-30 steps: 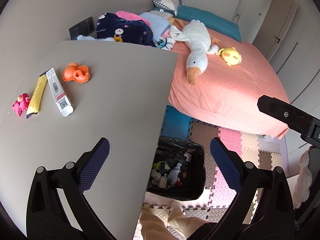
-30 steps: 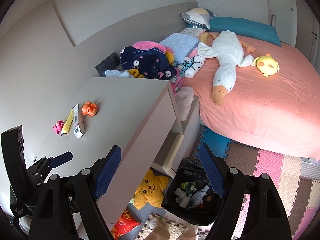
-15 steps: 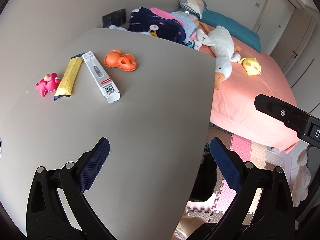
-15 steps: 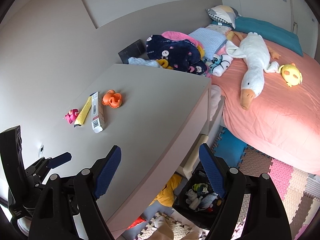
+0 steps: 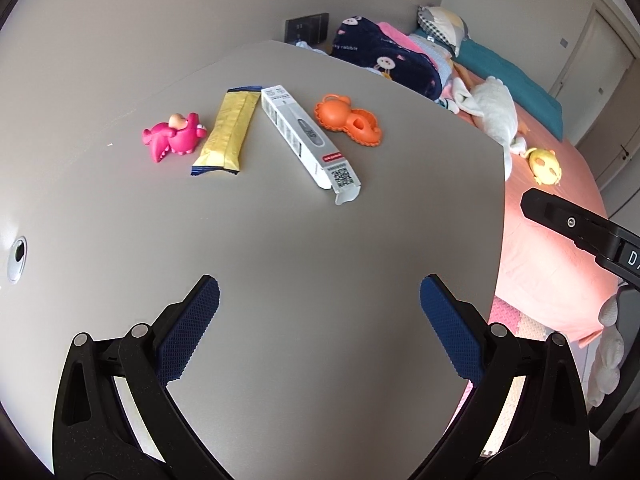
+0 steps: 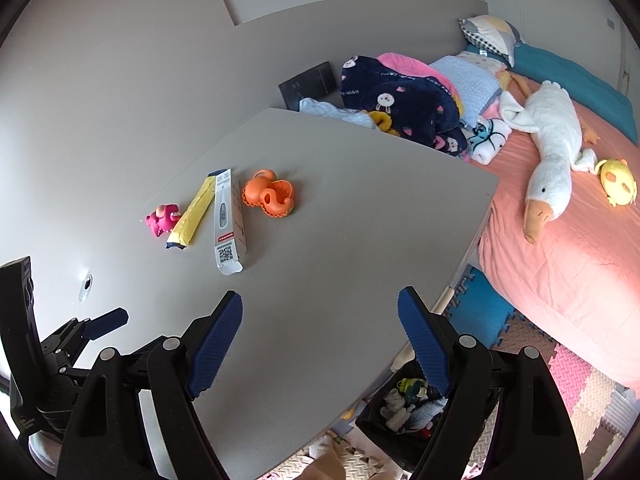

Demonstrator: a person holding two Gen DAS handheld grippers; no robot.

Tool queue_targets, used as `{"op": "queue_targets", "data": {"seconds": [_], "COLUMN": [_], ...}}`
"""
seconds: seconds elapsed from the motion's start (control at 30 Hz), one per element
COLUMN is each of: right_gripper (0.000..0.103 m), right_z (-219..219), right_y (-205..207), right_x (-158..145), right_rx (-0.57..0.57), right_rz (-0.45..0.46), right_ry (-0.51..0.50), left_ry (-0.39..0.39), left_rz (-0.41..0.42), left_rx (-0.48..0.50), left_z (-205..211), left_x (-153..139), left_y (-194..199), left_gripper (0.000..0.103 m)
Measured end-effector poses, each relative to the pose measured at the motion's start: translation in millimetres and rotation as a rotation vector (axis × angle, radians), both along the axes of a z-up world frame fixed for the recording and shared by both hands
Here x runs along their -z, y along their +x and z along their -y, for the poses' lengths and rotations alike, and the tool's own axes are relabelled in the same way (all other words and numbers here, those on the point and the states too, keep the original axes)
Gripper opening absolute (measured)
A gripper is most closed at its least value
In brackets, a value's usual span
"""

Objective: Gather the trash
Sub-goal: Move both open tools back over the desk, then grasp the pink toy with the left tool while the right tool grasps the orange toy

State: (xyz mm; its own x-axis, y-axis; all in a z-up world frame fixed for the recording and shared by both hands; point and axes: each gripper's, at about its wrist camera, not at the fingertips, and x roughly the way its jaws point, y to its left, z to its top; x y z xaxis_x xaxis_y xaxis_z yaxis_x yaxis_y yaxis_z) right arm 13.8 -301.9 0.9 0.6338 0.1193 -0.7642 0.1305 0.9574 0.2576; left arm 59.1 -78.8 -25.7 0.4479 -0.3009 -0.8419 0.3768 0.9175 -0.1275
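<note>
On the grey table (image 5: pixel 320 260) (image 6: pixel 340 260) lie a yellow wrapper (image 5: pixel 226 134) (image 6: pixel 191 212), a long white box with a QR code (image 5: pixel 310 144) (image 6: pixel 229 220), a pink toy (image 5: pixel 174 136) (image 6: pixel 161 219) and an orange toy (image 5: pixel 348 120) (image 6: pixel 270 194). My left gripper (image 5: pixel 319 298) hangs open above the table's near part, nothing between its fingers. My right gripper (image 6: pixel 320 312) is open too, over the table's near right part. A black bin (image 6: pixel 404 404) with trash inside sits on the floor below the table's edge.
A bed with a pink sheet (image 6: pixel 560 260) stands right of the table, bearing a white goose plush (image 6: pixel 552 140), a yellow plush (image 6: pixel 618 182) and piled blankets (image 6: pixel 400 96). Foam mats (image 6: pixel 560 368) cover the floor. The other gripper's body (image 6: pixel 40 352) shows at the left edge.
Both grippers have swung left from over the bin and floor to above the table. The wrapper, box and toys now sit nearer the middle of both views.
</note>
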Motion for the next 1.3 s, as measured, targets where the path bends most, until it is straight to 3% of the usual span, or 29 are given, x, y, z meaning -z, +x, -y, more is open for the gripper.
{"op": "queue_targets", "data": {"seconds": [0.33,0.7,1.3], "right_gripper": [0.080,0.078,0.075], "right_z": [-27,-37,-45], "right_y": [49,96,165], "right_x": [14,29,60], "right_rx": [-0.046,-0.061,-0.106], "right_rz": [-0.025,-0.052,-0.124], "right_ry": [-0.002,-0.027,-0.135], "left_ry": [0.016,0.056,0.107], "left_rz": [0.018,0.036,0.049], "left_rx": [-0.079,-0.127,-0.124], "left_z": [-41,-67,-81], "left_x": [5,14,27], "left_y": [37,87,153], "left_gripper": [0.097,0.081,0.081]}}
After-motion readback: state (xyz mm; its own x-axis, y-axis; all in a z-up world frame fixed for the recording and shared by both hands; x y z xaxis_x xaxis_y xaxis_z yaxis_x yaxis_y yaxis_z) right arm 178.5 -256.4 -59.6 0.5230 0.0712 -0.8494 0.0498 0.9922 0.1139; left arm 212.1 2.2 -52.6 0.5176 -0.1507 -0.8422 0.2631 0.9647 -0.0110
